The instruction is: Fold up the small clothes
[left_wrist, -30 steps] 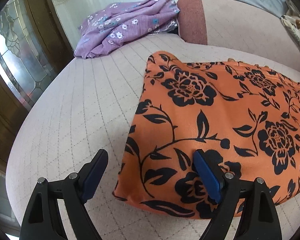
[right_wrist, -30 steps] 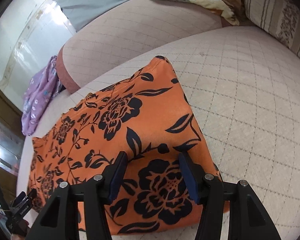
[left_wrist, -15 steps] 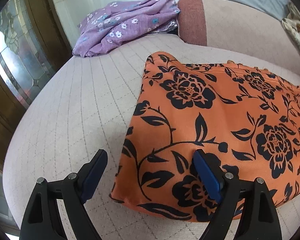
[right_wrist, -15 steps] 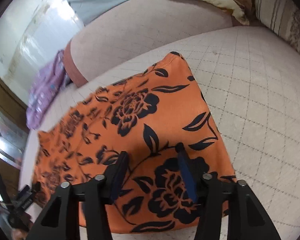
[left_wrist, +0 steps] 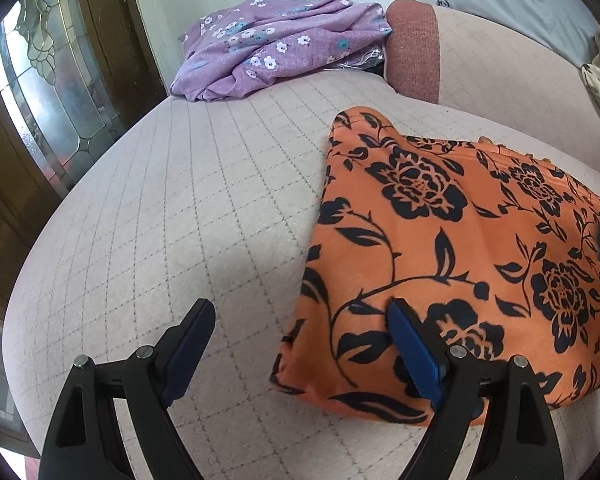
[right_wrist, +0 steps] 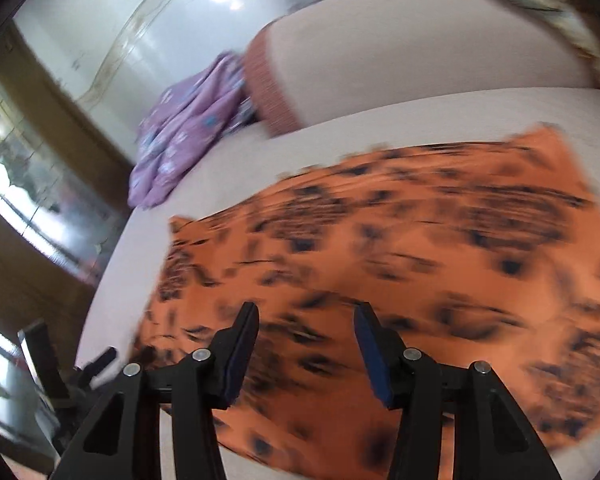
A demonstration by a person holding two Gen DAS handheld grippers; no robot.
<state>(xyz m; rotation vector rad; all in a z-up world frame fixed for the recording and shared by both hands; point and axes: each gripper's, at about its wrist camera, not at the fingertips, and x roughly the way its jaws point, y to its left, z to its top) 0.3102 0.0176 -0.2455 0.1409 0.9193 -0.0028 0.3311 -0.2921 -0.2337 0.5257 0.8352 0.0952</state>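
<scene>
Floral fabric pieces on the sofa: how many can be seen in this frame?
2. The orange cloth lies spread on the seat near both grippers; the purple cloth is bunched at the far end. Others may lie outside view.

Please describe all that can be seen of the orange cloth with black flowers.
The orange cloth is thin, smooth-looking fabric printed with black flowers, leaves and vines. It lies flat, as a folded rectangle with rather straight edges, on the pale quilted cushion. No gripper holds it: one finger of the open left gripper is over its near corner. In the right wrist view it is blurred.
</scene>
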